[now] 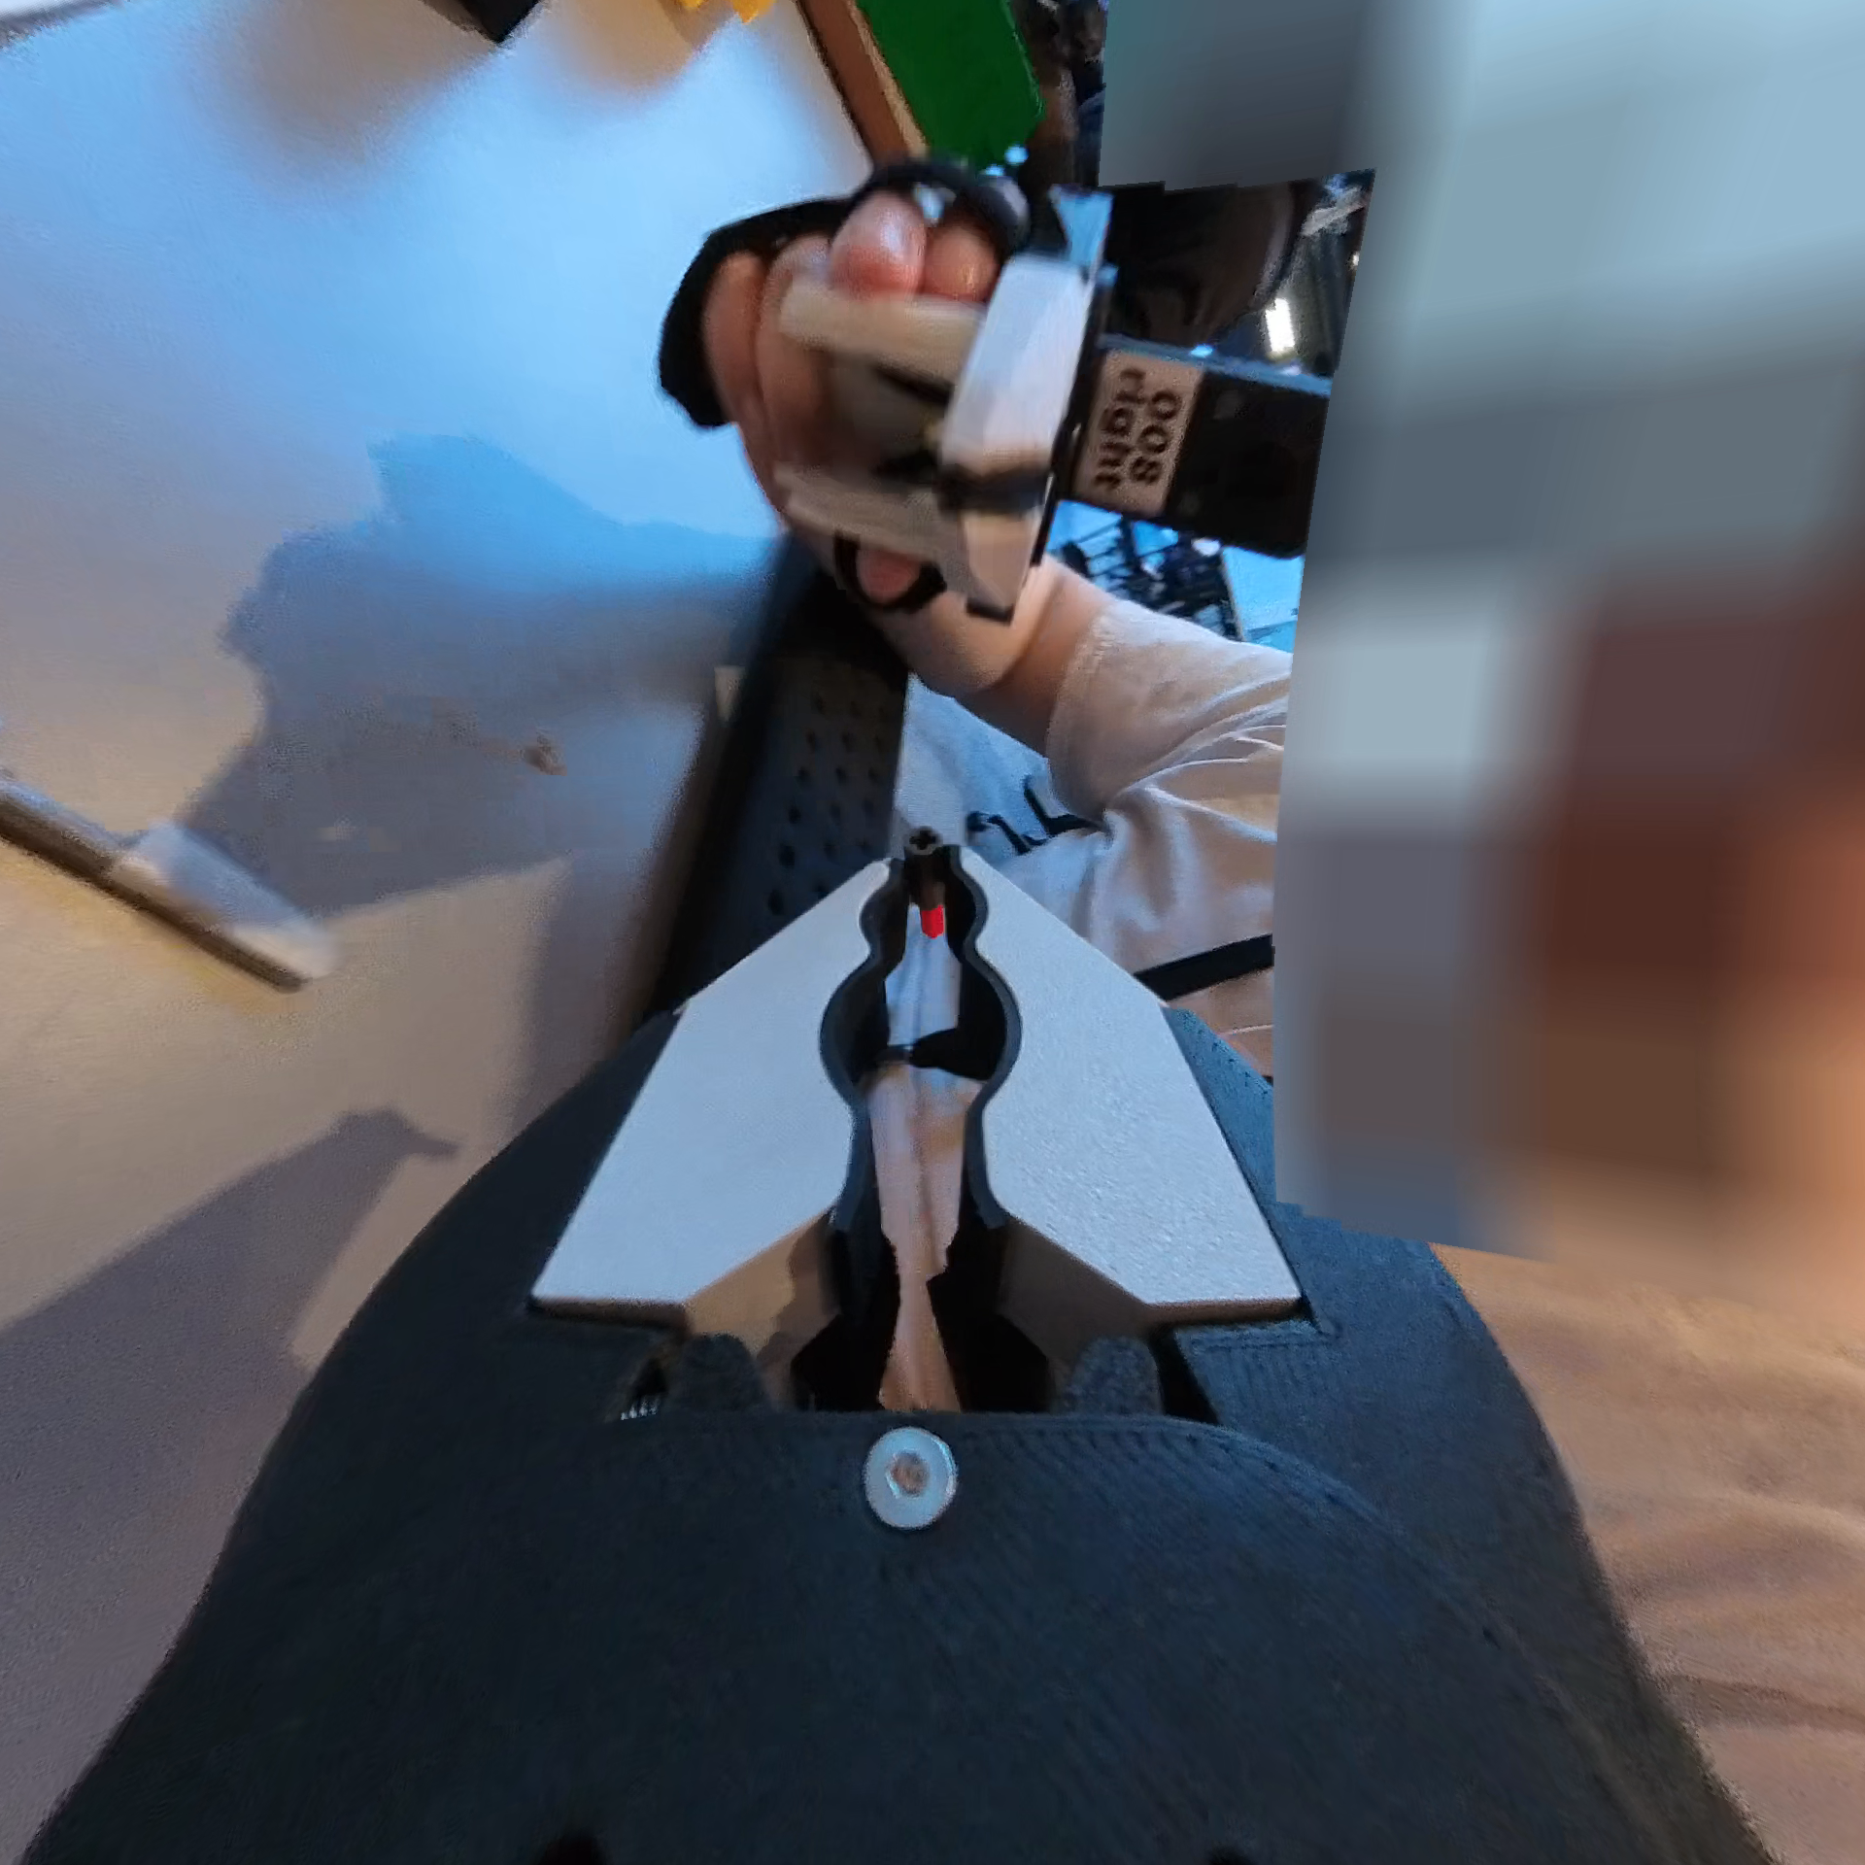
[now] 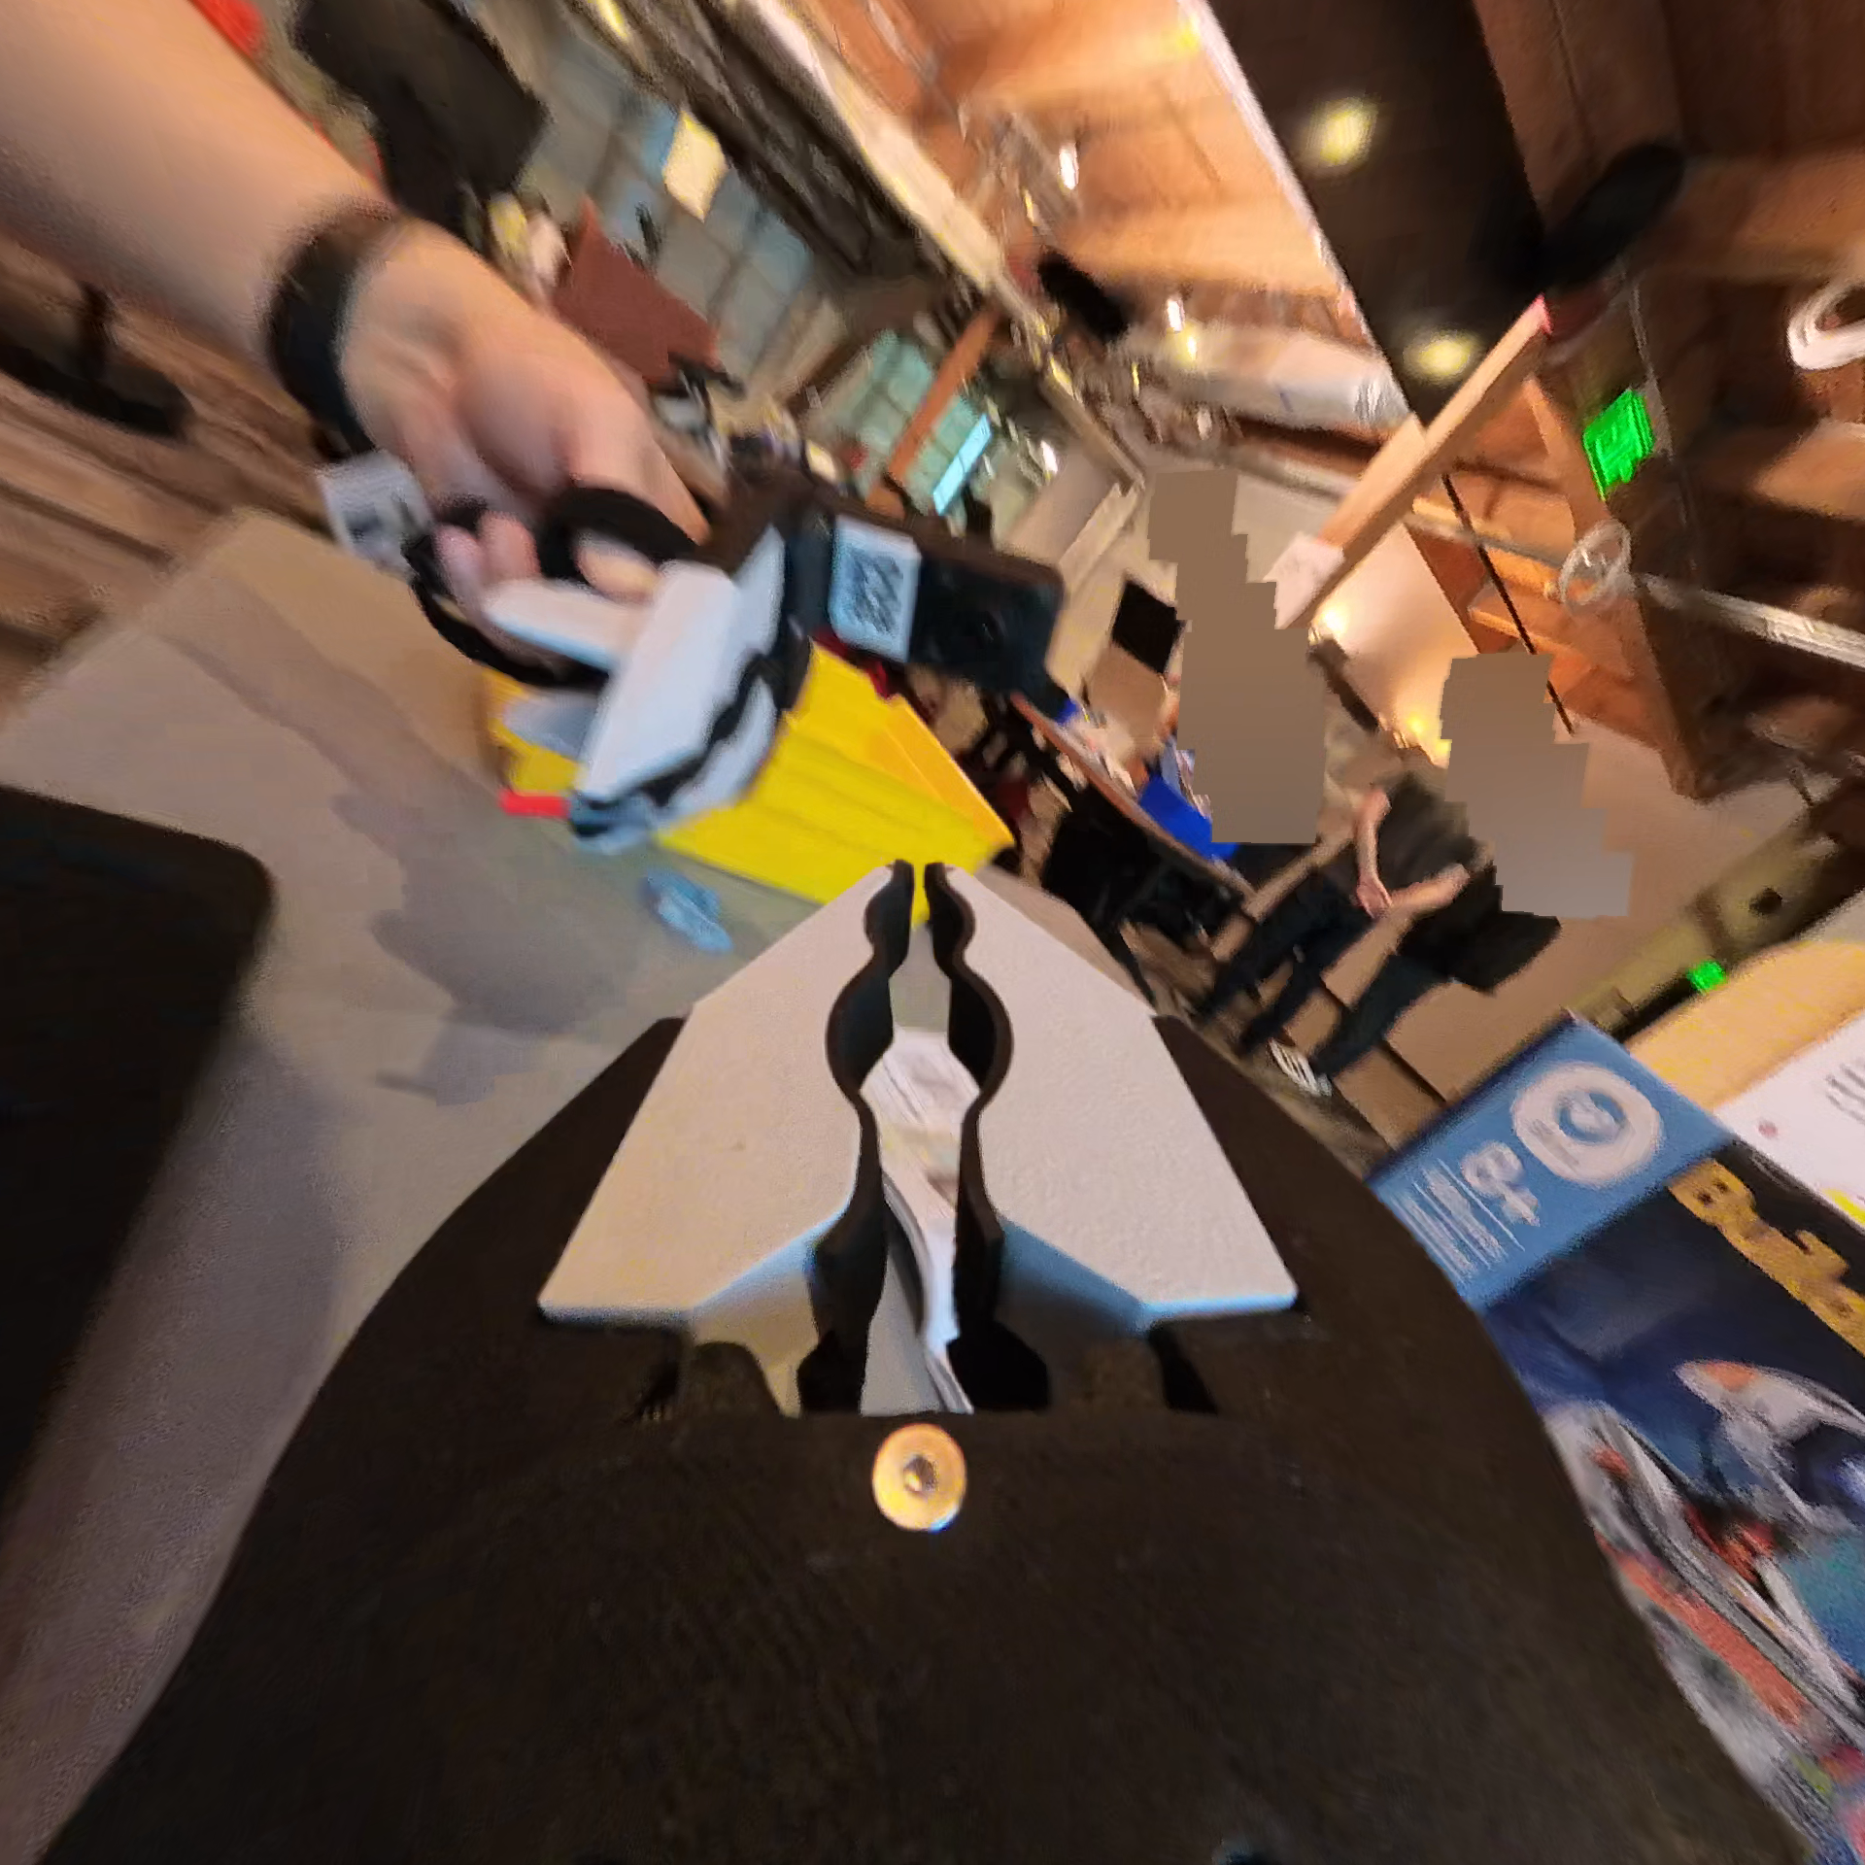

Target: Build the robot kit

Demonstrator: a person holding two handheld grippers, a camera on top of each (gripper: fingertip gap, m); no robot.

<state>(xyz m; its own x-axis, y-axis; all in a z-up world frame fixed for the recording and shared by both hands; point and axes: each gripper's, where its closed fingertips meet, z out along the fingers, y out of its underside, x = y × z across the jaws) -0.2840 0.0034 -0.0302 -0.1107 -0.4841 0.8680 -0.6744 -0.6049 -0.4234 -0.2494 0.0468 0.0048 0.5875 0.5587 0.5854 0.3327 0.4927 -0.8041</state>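
Observation:
My left gripper is shut on a small black part with a red band, pinched at the very fingertips above the edge of a pale grey table. My right gripper has its jaws together with only a thin slit between them, and nothing shows between them. It is held up in the air and points out over the room. Each gripper shows in the other's view, held by a hand: the right gripper above and beyond my left fingertips, the left gripper up and to the left of my right fingertips.
A yellow bin stands on the table behind the left gripper. A blue printed box lies at the right, a black block at the left. A black perforated strip runs along the table edge. People stand in the background. Across from one pair of fingers to the other is roughly 7 centimetres.

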